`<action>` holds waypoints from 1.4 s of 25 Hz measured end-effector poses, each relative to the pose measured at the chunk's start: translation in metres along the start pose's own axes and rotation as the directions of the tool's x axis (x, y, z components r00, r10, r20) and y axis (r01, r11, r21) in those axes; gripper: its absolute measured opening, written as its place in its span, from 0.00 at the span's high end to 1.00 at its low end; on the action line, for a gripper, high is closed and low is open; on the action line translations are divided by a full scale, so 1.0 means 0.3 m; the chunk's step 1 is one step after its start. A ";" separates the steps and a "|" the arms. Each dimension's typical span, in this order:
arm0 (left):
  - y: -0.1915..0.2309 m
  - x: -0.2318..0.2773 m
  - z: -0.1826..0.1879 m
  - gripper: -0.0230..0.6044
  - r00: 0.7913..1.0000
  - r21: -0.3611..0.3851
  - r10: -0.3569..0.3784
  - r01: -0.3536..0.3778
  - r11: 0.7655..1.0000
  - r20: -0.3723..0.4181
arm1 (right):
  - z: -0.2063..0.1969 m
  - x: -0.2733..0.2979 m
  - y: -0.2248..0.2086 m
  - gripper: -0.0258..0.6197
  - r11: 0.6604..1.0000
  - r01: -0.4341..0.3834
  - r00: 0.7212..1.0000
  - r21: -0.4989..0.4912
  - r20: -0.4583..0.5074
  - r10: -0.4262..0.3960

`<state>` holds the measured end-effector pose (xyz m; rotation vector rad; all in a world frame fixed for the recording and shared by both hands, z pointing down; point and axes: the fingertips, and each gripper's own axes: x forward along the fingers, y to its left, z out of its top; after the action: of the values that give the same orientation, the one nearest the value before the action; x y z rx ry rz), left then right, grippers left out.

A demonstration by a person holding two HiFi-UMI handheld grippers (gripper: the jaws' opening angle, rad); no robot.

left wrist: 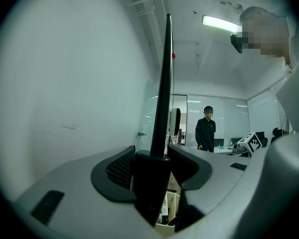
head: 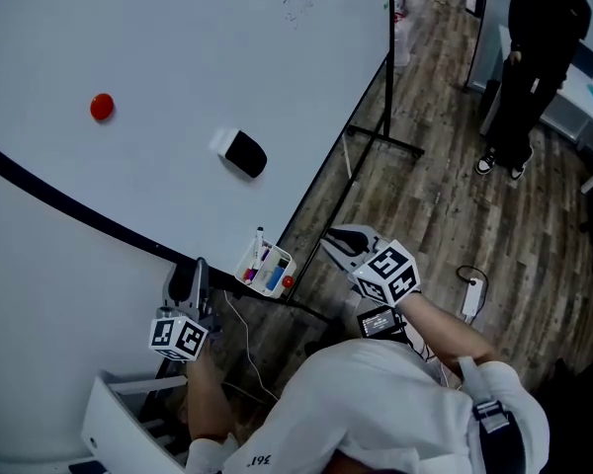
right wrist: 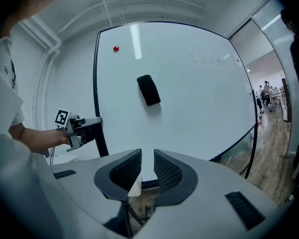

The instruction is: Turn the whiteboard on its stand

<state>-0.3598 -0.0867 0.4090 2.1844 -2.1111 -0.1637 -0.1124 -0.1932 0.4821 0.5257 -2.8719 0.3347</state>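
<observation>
The big whiteboard (head: pixel 178 67) in its black frame fills the upper left of the head view and the middle of the right gripper view (right wrist: pixel 189 93). A black eraser (head: pixel 245 153) and a red magnet (head: pixel 101 107) stick to it. My left gripper (head: pixel 193 286) is shut on the board's black frame edge (left wrist: pixel 164 83), which runs up between its jaws. From the right gripper view, the left gripper (right wrist: pixel 84 128) clamps the board's left side. My right gripper (head: pixel 338 240) hovers near the board's lower edge, its jaws (right wrist: pixel 147 171) a narrow gap apart with nothing held.
A marker tray (head: pixel 265 268) with pens hangs at the board's lower edge. The stand's black post and foot (head: pixel 385 117) rest on the wooden floor. A person in black (head: pixel 539 57) stands at the far right. A power strip (head: pixel 471 297) lies on the floor.
</observation>
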 end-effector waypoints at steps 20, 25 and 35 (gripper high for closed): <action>-0.003 0.047 0.033 0.66 0.996 -0.004 -0.082 0.082 0.997 0.020 | 0.079 0.466 0.247 0.84 0.994 -0.085 0.996 -0.066 -0.037 0.083; 0.002 0.048 0.026 0.66 0.997 -0.008 -0.080 0.080 0.997 0.018 | 0.085 0.524 0.270 0.84 0.992 -0.107 0.994 -0.067 -0.043 0.104; 0.005 0.046 0.031 0.66 0.996 -0.008 -0.083 0.083 0.997 0.022 | 0.118 0.579 0.303 0.83 0.988 -0.132 0.991 -0.079 -0.035 0.130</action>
<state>-0.3621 -0.1005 0.3999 2.2769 -2.0278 -0.2036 -0.3107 -0.1757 0.4727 0.3155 -2.8829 0.2431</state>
